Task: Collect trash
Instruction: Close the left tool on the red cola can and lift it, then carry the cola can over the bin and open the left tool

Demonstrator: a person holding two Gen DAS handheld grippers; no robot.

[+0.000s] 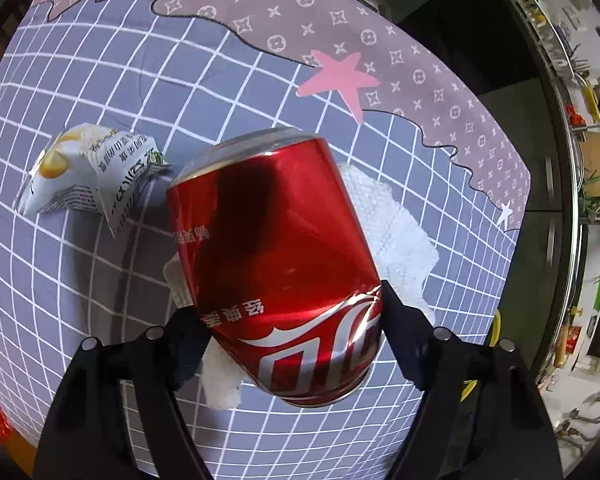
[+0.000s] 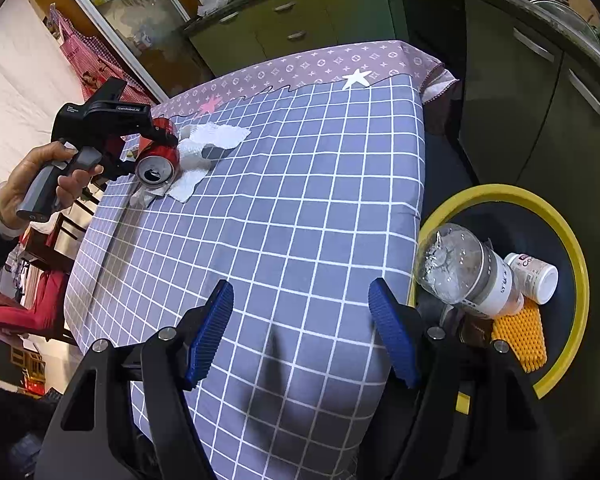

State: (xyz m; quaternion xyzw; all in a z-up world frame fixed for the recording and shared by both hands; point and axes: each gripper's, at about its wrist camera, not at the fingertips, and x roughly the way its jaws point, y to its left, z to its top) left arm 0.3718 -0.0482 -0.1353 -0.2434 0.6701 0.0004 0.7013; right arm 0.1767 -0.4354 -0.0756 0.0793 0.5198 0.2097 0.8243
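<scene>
My left gripper (image 1: 296,320) is shut on a red cola can (image 1: 276,252), held tilted just above the checked tablecloth (image 1: 100,280). Under the can lies a crumpled white paper towel (image 1: 396,236). A crumpled white snack wrapper (image 1: 92,172) lies to its left. In the right wrist view the left gripper (image 2: 156,148) holds the can (image 2: 158,164) at the far left of the table, over the towel (image 2: 212,140). My right gripper (image 2: 300,328) is open and empty above the near table edge.
A yellow-rimmed black bin (image 2: 556,240) stands on the floor right of the table. It holds a clear plastic bottle (image 2: 464,272), a small white bottle (image 2: 534,272) and yellow foam netting (image 2: 520,336). Green cabinets (image 2: 300,20) stand behind the table. Red chairs (image 2: 32,300) stand at the left.
</scene>
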